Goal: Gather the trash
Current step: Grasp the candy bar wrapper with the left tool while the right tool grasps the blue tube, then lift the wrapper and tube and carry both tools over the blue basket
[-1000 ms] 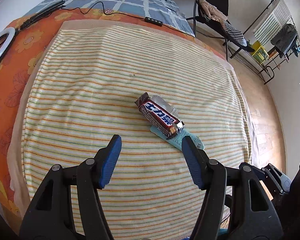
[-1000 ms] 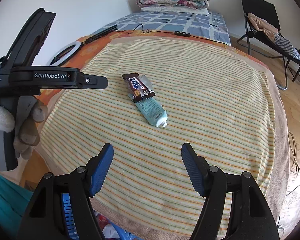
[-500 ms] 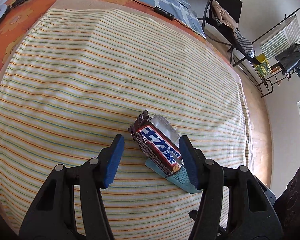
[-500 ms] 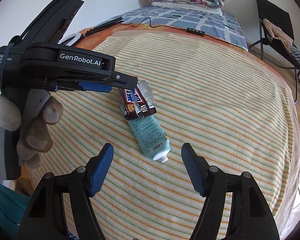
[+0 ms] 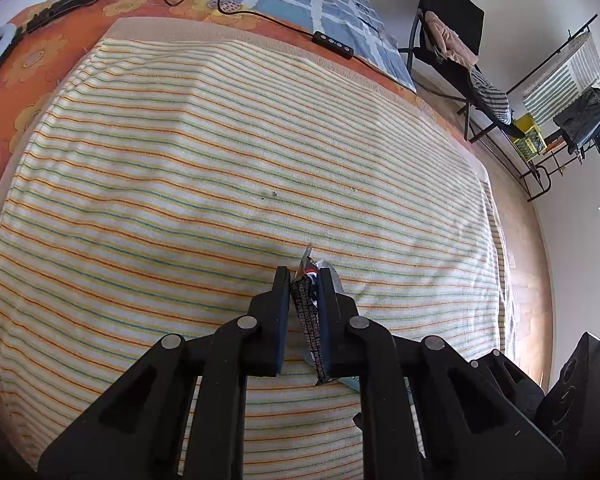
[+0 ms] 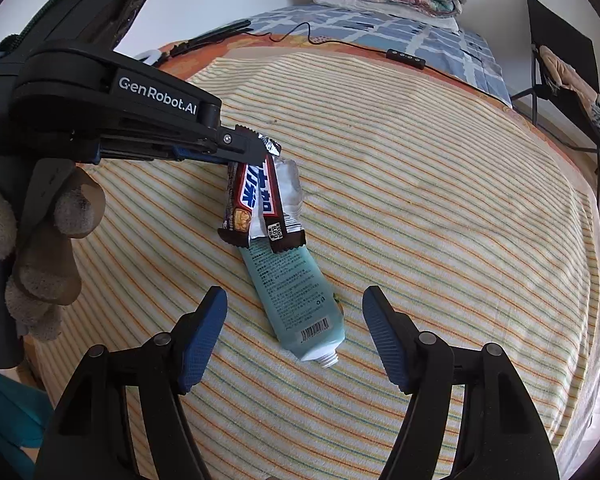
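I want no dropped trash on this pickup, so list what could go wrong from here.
1. The left tool pinches only the thin top end of the candy wrapper; the foil may slip out when lifted.
2. The wrapper's lower end overlaps the teal tube, so it could drag the tube.
3. The right tool is open, securing nothing.

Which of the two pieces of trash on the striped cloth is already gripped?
The candy bar wrapper: the left gripper is shut on its top end. The teal tube lies flat on the cloth, ahead of the open right gripper.
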`<state>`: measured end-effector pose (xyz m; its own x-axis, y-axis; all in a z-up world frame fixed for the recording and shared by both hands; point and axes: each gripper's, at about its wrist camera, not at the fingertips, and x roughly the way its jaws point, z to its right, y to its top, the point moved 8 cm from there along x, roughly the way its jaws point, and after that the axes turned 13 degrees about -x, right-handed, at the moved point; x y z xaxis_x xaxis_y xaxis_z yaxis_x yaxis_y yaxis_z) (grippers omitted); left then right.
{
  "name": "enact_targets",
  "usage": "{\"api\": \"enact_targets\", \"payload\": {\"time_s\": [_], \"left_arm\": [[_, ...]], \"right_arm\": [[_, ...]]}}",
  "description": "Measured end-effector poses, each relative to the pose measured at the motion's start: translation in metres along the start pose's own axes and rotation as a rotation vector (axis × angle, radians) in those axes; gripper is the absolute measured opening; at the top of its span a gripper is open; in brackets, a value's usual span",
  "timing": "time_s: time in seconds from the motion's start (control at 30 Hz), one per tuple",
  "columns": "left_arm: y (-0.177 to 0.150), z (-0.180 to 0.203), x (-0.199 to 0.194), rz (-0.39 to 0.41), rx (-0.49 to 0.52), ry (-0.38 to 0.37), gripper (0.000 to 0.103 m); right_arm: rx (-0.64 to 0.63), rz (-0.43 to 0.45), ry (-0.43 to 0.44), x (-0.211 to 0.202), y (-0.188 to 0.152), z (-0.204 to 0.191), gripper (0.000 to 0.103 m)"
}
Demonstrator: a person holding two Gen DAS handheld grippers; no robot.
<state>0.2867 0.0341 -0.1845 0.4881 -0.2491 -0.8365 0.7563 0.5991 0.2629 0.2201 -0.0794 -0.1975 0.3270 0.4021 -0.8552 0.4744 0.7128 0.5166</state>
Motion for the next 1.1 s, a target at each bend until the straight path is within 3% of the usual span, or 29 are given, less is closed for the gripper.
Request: {"api": "enact_targets", "payload": {"time_s": [0.3,0.37,0.43,0.57,0.6,1.1], "left_arm": [[0.007,-0.007,-0.024,0.046,0.001,-0.007,0.010],[0.007,-0.007,-0.029,0.055,0.014,-0.002,0.010],[0.006,-0.008,-0.033,0.060,0.018,0.000,0.010],[0.001,-0.010,-0.041,0.066,0.026,0.001,0.010],[0.000,-0.010,-0.044,0.069,0.031,0.002,0.010],[-0.022,-0.006,-0.096,0.134,0.106,-0.009,0.010]], "right_arm": [[-0.058,-0.033,-0.041,0.011,0.003,-0.013,0.069],[-0.050,-0.037,-0.023,0.010,0.003,-0.014,0.060],[-0.044,-0.039,-0.020,0.008,0.003,-0.015,0.044],[-0.019,-0.042,-0.020,0.005,0.003,-0.014,0.023],[-0.010,-0.045,-0.019,0.004,0.002,-0.013,0.010],[0.088,0.018,-0.030,-0.032,0.002,-0.003,0.004]]}}
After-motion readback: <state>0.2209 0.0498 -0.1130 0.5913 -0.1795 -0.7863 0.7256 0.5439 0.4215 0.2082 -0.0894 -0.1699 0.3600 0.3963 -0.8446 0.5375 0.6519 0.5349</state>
